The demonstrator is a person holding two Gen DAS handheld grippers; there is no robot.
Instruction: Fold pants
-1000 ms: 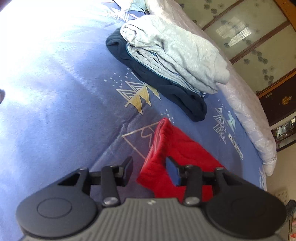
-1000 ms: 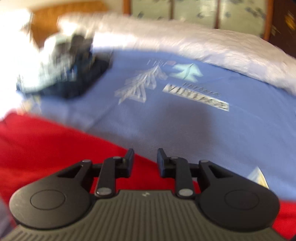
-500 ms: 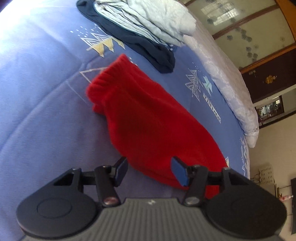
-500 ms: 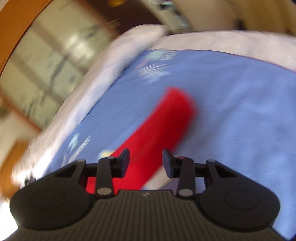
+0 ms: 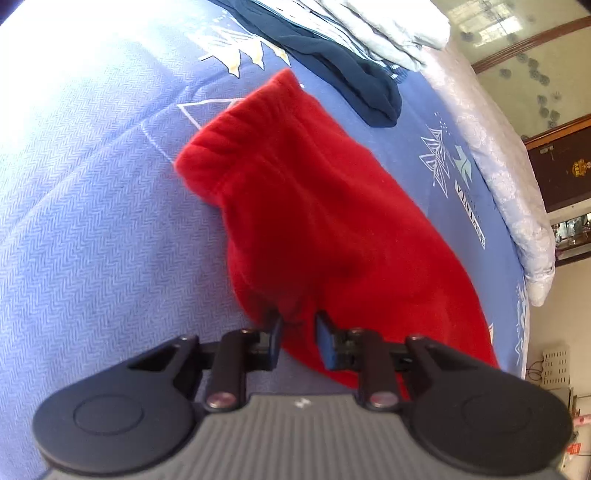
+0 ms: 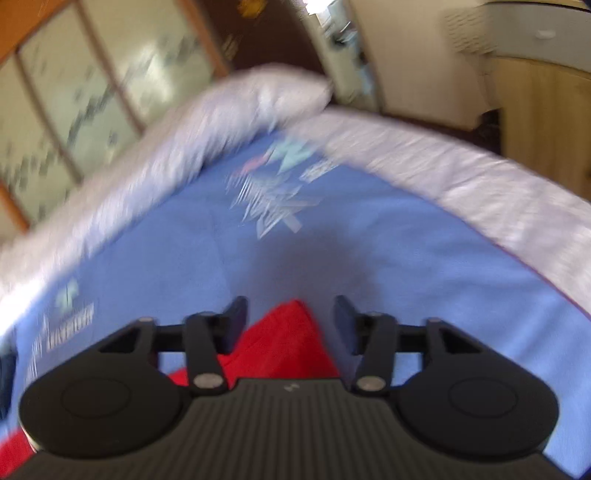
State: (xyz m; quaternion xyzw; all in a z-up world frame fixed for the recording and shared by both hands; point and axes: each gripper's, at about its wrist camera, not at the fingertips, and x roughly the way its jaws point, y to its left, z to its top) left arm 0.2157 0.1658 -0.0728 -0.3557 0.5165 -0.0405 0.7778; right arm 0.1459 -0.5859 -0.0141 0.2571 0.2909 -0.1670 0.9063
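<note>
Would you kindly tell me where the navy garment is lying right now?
In the left wrist view, the navy garment lies at the top on the blue bedspread, under the pale grey clothes, just beyond the red pants.

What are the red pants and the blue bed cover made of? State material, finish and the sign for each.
Red pants: apparently soft fleece or thick knit, matte and slightly fuzzy; the gathered waistband ribs and rounded, thick folds suggest it.
Blue bed cover: apparently woven cotton-like cloth, matte; a fine herringbone weave shows, with printed white tree motifs. Fibre cannot be confirmed.

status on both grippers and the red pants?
Left gripper closing on red pants edge. Right gripper opening over a pants corner, no grip. Nothing blocking.
</note>
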